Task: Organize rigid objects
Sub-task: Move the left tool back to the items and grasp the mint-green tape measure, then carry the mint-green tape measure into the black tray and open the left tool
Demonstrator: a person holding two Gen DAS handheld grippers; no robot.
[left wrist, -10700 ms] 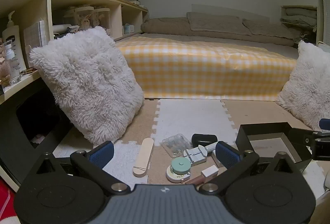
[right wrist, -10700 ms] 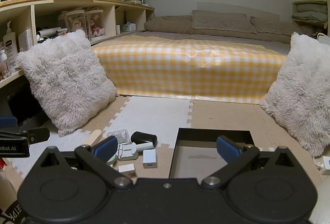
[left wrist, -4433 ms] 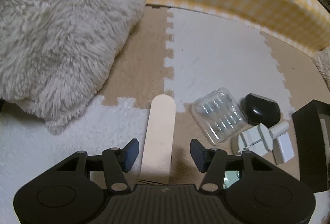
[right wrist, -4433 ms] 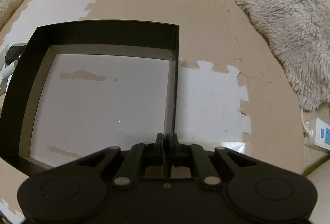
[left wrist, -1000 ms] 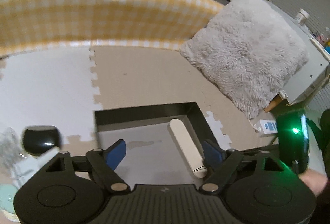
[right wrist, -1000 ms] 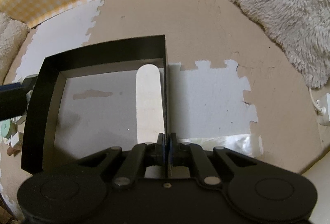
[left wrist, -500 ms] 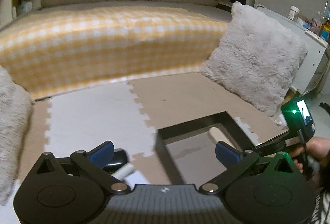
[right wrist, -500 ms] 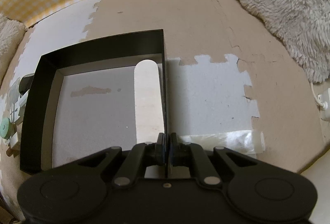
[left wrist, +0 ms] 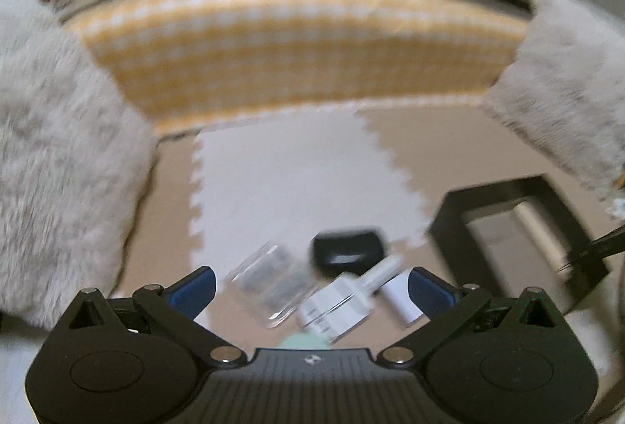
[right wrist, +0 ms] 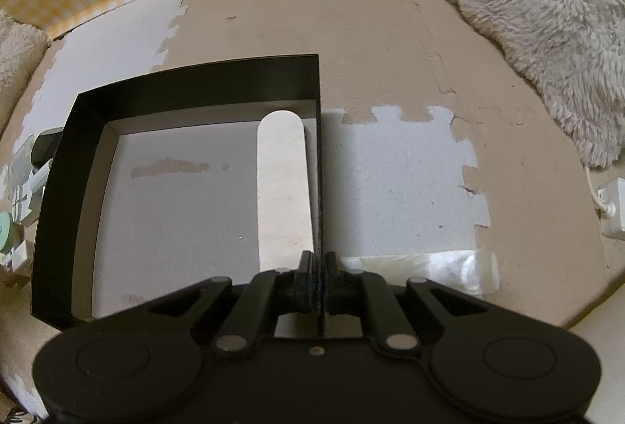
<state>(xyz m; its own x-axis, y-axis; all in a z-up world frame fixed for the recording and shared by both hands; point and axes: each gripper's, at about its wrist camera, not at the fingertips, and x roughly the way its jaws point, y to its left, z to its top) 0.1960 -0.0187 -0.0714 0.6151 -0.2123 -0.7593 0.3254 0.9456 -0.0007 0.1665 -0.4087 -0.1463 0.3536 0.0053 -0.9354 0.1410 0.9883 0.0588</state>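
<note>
Change: left tool (left wrist: 310, 289), spread empty, has swung back over clear case (left wrist: 269, 283).
Stick (right wrist: 283, 186): now in box (right wrist: 318, 158).
Right tool (right wrist: 318, 273): clamps box wall.

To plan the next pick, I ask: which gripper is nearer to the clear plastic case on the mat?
Left. The left gripper hovers open just over the clear plastic case; the right gripper is clamped on the black box wall.
</note>
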